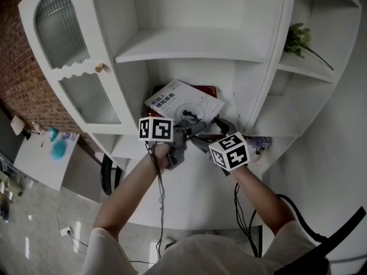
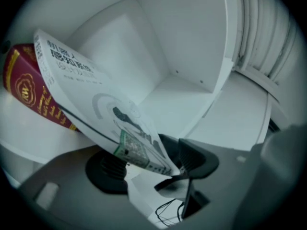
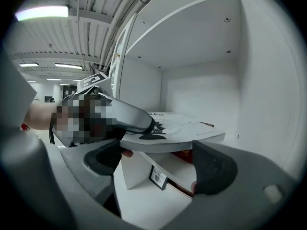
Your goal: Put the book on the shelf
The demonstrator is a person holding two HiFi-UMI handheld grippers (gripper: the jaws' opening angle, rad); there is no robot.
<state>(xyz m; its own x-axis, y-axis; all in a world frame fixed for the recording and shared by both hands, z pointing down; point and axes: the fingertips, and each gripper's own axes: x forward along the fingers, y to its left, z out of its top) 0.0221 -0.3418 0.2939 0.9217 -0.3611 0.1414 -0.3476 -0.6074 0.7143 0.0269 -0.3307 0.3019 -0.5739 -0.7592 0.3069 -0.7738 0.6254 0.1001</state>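
Note:
A white book (image 1: 183,101) lies tilted in a compartment of the white shelf unit (image 1: 189,44), resting on a dark red book (image 1: 206,89). In the left gripper view the white book (image 2: 91,85) slopes down from the red book (image 2: 29,87), and its near corner sits between the spread jaws of my left gripper (image 2: 151,164). The pads do not press on it. My right gripper (image 3: 158,162) stands wide open just below and in front of the white book (image 3: 182,131), with nothing between its fingers. In the head view both grippers, left (image 1: 189,121) and right (image 1: 209,132), meet at the book's front edge.
A glass-fronted cabinet door (image 1: 69,44) stands at the left. A green plant (image 1: 298,39) and a purple object (image 1: 259,143) sit on side shelves at the right. A small framed card (image 3: 157,177) stands on the shelf below the book. Cables trail to the floor.

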